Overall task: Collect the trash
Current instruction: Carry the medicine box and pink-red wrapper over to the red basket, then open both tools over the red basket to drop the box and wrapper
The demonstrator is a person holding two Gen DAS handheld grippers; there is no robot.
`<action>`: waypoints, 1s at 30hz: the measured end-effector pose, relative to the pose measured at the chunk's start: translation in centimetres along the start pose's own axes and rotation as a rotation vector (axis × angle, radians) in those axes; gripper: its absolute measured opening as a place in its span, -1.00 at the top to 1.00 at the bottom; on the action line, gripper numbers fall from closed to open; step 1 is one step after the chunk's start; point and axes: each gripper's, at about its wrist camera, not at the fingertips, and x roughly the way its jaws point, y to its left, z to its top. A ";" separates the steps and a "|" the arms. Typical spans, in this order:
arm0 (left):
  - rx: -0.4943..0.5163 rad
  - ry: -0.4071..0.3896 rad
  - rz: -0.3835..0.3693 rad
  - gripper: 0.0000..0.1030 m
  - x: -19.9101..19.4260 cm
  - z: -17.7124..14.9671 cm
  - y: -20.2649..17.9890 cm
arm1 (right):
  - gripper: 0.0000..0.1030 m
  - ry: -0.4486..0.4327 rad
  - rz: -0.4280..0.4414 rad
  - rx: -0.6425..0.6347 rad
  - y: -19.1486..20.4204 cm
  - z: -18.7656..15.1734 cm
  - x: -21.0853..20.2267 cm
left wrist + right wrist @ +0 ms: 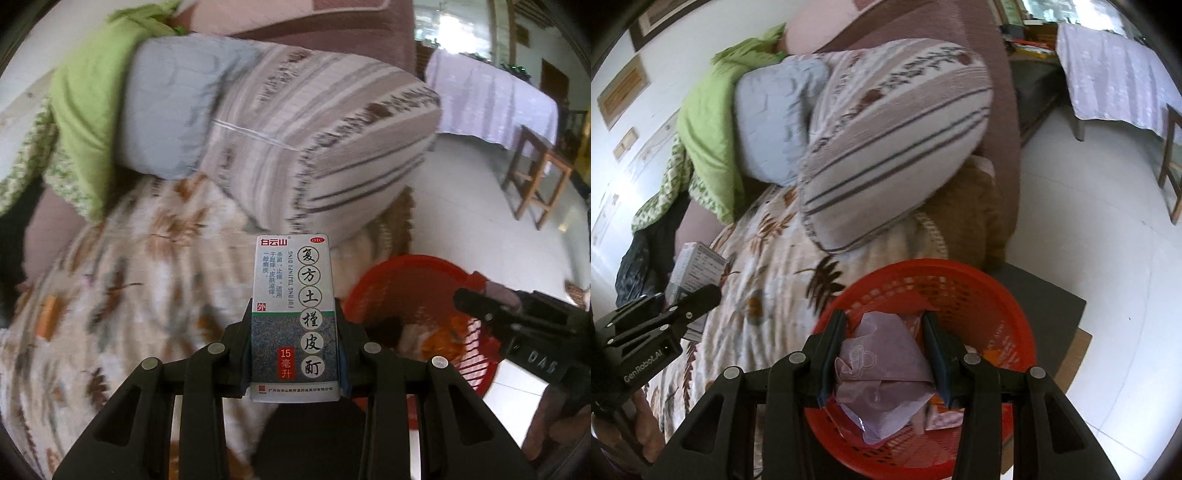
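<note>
My left gripper (294,317) is shut on a white and blue medicine box (294,295) with Chinese print, held above the leaf-patterned bedspread. The box and left gripper also show in the right wrist view (696,273) at the left. A red plastic basket (410,280) stands on the floor beside the bed, right of the box. My right gripper (884,325) is over the basket (1004,306), its fingers on either side of a crumpled purple wrapper (882,365). Whether they press the wrapper or it lies loose in the basket is unclear. The right gripper also shows in the left wrist view (517,317).
A striped pillow (314,140), a grey pillow (166,110) and a green blanket (88,96) lie piled at the head of the bed. A wooden stool (535,177) and a table with a lilac cloth (487,92) stand across the white tiled floor.
</note>
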 end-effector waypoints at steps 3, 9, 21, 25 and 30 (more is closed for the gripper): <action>0.024 0.015 -0.039 0.35 1.3 0.5 -1.7 | 0.12 -0.002 -0.012 0.014 -1.0 0.0 0.0; 0.034 0.037 -0.071 0.11 2.9 1.2 -3.7 | 0.09 0.002 -0.036 0.040 -2.6 0.0 0.4; -0.023 0.027 -0.083 -0.36 2.0 0.6 -1.6 | -0.31 -0.001 -0.052 0.094 -3.1 0.1 1.0; -0.046 0.009 -0.033 -0.40 0.7 0.0 0.5 | -0.32 0.001 -0.046 0.077 -2.0 0.5 1.2; -0.059 -0.026 0.066 -0.48 -1.6 -1.3 4.1 | -0.38 0.009 -0.022 0.015 1.0 0.8 2.0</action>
